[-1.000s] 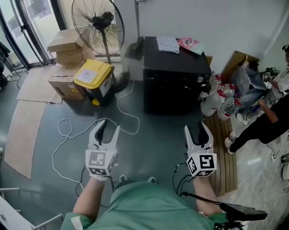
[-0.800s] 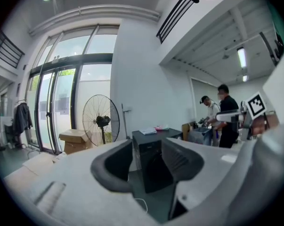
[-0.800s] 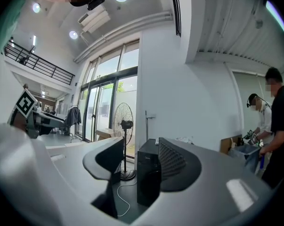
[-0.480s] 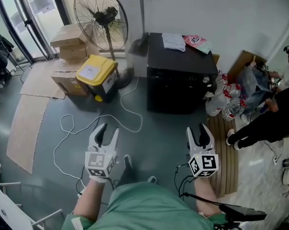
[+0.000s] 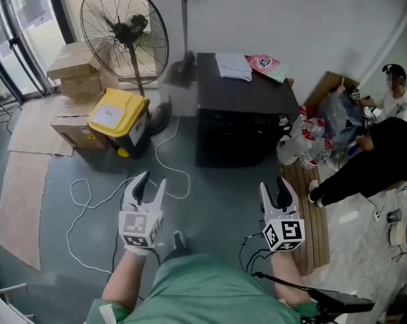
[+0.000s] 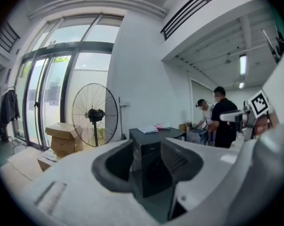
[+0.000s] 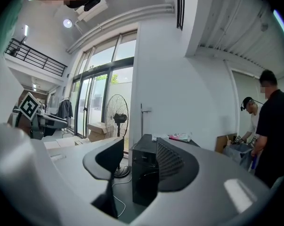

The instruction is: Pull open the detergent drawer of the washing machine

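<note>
The black washing machine [image 5: 247, 130] stands against the white wall, with papers [image 5: 233, 65] on its top. Its front faces me, and I cannot make out the detergent drawer at this distance. My left gripper [image 5: 149, 184] and right gripper [image 5: 276, 191] hover over the grey floor, well short of the machine and pointing toward it. Both are open with nothing between the jaws. The washing machine [image 6: 149, 147] shows through the gap of the left gripper [image 6: 146, 166] in the left gripper view. The right gripper [image 7: 139, 166] frames the washing machine [image 7: 144, 173] the same way.
A large pedestal fan [image 5: 125, 29], a yellow-lidded bin [image 5: 117, 117] and cardboard boxes [image 5: 75, 79] stand left of the machine. A white cable [image 5: 166, 157] snakes over the floor. On the right are bags and bottles [image 5: 297, 144], a wooden pallet [image 5: 311, 201] and two people [image 5: 372, 154].
The person has stepped forward, a foot now showing below. Both grippers have come somewhat nearer the washing machine. The jaws stand as wide as before.
</note>
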The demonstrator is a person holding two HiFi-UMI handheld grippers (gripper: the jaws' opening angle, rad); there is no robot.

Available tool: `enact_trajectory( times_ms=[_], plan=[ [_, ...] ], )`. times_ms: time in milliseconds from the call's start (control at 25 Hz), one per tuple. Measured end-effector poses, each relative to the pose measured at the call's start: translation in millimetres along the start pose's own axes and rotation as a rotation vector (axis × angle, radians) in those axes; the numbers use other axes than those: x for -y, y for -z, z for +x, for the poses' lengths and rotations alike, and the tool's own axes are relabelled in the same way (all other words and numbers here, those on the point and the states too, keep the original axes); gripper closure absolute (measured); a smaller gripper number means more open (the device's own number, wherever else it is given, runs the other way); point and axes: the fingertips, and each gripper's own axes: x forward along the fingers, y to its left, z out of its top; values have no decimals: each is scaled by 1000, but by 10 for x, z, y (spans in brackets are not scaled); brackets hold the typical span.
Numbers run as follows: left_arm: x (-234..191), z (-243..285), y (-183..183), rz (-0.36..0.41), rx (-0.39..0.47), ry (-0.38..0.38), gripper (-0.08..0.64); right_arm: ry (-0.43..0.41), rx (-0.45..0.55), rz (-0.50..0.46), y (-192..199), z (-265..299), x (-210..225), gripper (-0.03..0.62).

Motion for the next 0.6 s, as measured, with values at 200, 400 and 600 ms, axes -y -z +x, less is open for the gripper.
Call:
enact_trajectory(
  times_ms=[200, 400, 600],
  plan=[
    [-473, 379, 18, -18, -4, 65, 377, 57, -24, -2, -34, 409, -197, 379],
    [-867, 685, 122, -46, -22, 117, 380, 111, -48, -9, -46, 740, -319, 379],
    [-1066, 897, 250, -82, -42, 137, 380, 129, -88, -26, -5, 961, -413, 379]
  ],
)
